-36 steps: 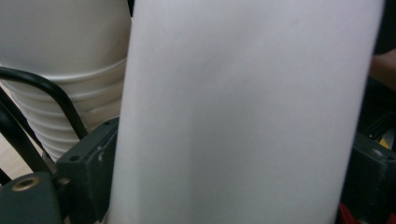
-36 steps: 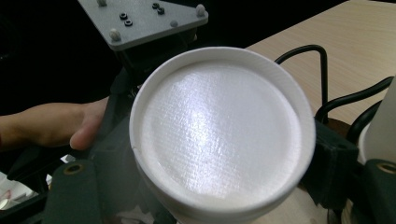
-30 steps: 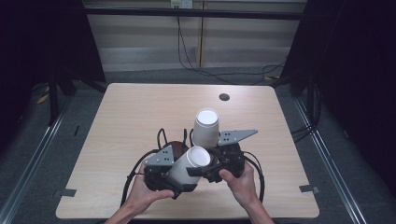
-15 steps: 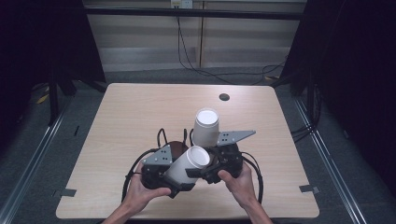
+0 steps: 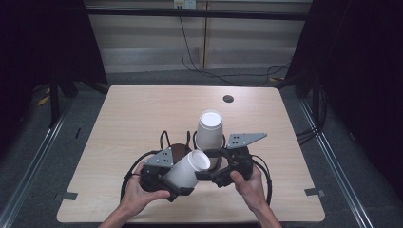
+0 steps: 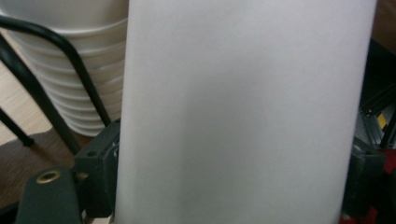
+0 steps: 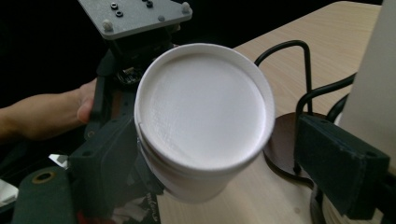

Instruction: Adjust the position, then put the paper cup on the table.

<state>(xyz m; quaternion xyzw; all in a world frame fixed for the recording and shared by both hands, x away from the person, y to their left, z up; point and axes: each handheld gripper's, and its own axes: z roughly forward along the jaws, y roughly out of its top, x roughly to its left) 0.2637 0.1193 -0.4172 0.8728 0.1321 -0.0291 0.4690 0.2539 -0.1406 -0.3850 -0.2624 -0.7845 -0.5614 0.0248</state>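
The left gripper (image 5: pixel 183 176) is clenched on a white paper cup (image 5: pixel 187 168), which lies tilted between its fingers (image 6: pixel 95 179), closed base pointing up and away toward the right gripper (image 5: pixel 214 172). In the left gripper view the cup's wall fills the gap from one finger to the other, with no free room at either side. In the right gripper view the cup's round base (image 7: pixel 204 106) sits between the right gripper's fingers (image 7: pixel 343 170); the cup presses close against the finger at the left, while a gap remains before the other finger, so I cannot tell whether they grip. Just beyond both sets of fingers stands a stack of white paper cups (image 5: pixel 210 130), upside down in a black wire holder (image 5: pixel 164 140) on a dark round base (image 5: pixel 179 151). The bench (image 5: pixel 133 114) lies bare ahead of the stack up to its far edge, apart from a dark round hole (image 5: pixel 228 99), and its near edge runs just behind the hands.
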